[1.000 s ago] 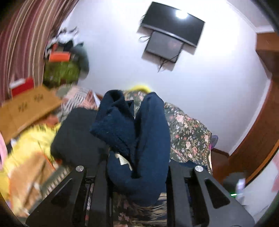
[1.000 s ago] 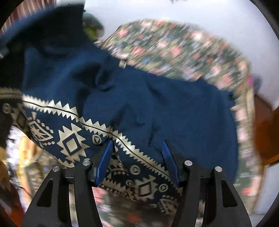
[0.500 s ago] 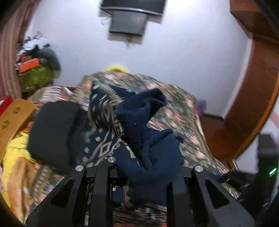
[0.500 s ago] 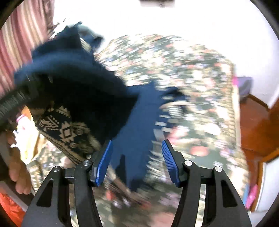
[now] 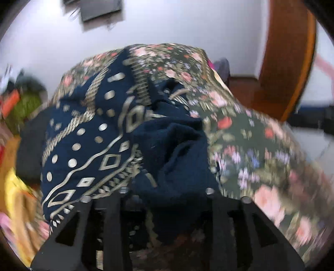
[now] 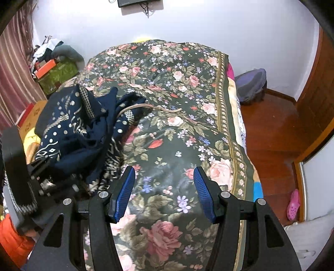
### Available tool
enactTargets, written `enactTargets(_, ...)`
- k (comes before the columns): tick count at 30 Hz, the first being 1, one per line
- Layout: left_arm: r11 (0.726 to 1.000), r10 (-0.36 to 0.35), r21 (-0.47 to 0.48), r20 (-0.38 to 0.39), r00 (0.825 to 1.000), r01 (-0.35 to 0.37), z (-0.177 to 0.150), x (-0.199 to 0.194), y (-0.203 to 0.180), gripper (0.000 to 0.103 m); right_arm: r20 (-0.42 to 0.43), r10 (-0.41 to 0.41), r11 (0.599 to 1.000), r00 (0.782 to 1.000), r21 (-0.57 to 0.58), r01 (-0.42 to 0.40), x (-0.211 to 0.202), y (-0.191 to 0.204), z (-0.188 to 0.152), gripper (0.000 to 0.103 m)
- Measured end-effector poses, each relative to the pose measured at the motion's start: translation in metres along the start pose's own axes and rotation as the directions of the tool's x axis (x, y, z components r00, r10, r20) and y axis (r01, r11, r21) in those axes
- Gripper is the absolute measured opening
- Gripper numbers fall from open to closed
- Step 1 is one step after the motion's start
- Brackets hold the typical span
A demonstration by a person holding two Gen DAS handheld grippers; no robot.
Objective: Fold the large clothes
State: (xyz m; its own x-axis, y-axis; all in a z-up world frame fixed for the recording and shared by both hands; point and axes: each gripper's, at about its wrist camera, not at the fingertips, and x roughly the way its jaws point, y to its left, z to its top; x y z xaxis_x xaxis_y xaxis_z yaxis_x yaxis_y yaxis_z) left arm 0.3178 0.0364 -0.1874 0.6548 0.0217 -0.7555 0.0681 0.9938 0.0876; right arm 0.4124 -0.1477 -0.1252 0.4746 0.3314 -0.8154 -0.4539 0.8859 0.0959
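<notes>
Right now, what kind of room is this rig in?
Most likely a bedroom in a home: a bed under a dark floral bedspread, a wall-mounted black screen, a crumpled navy patterned garment on the bed, and a pile of clothes and boxes in the corner.

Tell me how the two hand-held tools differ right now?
The left tool has the navy patterned garment bunched between its fingers, and its jaws are opening; the right tool is open with nothing between its fingers, only the floral bedspread beyond. The right tool's pads show as ribbed blue; the left tool's are hidden by cloth. Both have black frames and point down at the bed.
</notes>
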Motion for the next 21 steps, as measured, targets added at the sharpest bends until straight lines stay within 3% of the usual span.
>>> enactTargets(2,0.997,0.011,0.071,-0.014,1.000,-0.010,-0.001,-0.011,-0.002,0.050,0.019,0.024,1.000,1.000,0.001,-0.024,-0.009,0.006,0.000,0.054)
enactTargets(4,0.996,-0.024,0.086,-0.017,1.000,0.026,0.001,-0.025,0.003,0.062,0.038,0.038,0.999,0.999,-0.007,-0.038,-0.015,0.011,0.001,0.054)
enactTargets(7,0.994,-0.094,0.047,0.004,0.996,0.094,0.001,-0.052,0.022,0.067,0.056,0.062,0.998,0.996,-0.027,-0.061,-0.023,0.022,0.005,0.054)
enactTargets(10,0.994,-0.108,-0.020,0.051,0.993,0.109,0.002,-0.078,0.047,0.067,0.057,0.128,0.991,0.990,-0.050,-0.125,-0.026,0.037,0.012,0.054)
enactTargets(14,0.987,-0.073,-0.135,0.108,0.991,0.087,0.001,-0.103,0.093,0.067,0.048,0.201,0.978,0.978,-0.068,-0.197,-0.018,0.061,0.021,0.054)
enactTargets(17,0.974,-0.006,-0.223,0.144,0.990,0.038,-0.005,-0.116,0.135,0.067,0.027,0.241,0.968,0.970,-0.074,-0.238,-0.005,0.079,0.028,0.054)
enactTargets(21,0.943,0.070,-0.330,0.108,0.992,-0.030,-0.015,-0.097,0.183,0.067,-0.021,0.312,0.948,0.950,-0.057,-0.312,0.023,0.102,0.038,0.054)
